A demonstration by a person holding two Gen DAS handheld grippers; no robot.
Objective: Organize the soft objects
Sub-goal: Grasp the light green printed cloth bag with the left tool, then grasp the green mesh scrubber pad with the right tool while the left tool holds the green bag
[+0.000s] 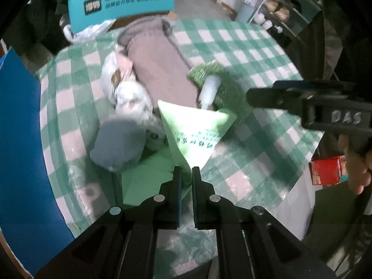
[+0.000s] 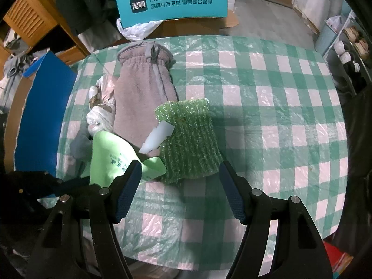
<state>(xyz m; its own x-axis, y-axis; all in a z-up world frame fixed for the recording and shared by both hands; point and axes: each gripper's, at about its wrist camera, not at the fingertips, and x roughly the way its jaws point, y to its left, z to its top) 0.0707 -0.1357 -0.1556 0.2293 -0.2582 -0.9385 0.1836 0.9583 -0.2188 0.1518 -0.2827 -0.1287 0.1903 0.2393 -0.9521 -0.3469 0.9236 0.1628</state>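
My left gripper (image 1: 186,171) is shut on the near corner of a light green cloth with dark print (image 1: 193,134), which rises tented off the table. That cloth (image 2: 111,158) also shows at the left of the right wrist view. My right gripper (image 2: 179,166) hangs open above the near edge of a green bubble wrap sheet (image 2: 190,144), nothing between its fingers. A white foam piece (image 2: 158,137) lies on the wrap's left side. A beige fleece garment (image 2: 144,97) lies lengthwise behind. A grey soft bundle (image 1: 118,146) and a crumpled printed white bag (image 1: 130,97) sit left of the cloth.
A green and pink checked tablecloth (image 2: 279,116) under clear plastic covers the table. A blue board (image 2: 44,116) stands along the left edge and a teal sign (image 2: 172,2) at the far edge. A shelf with shoes (image 2: 348,46) stands to the right. A red box (image 1: 325,172) lies below the table's right edge.
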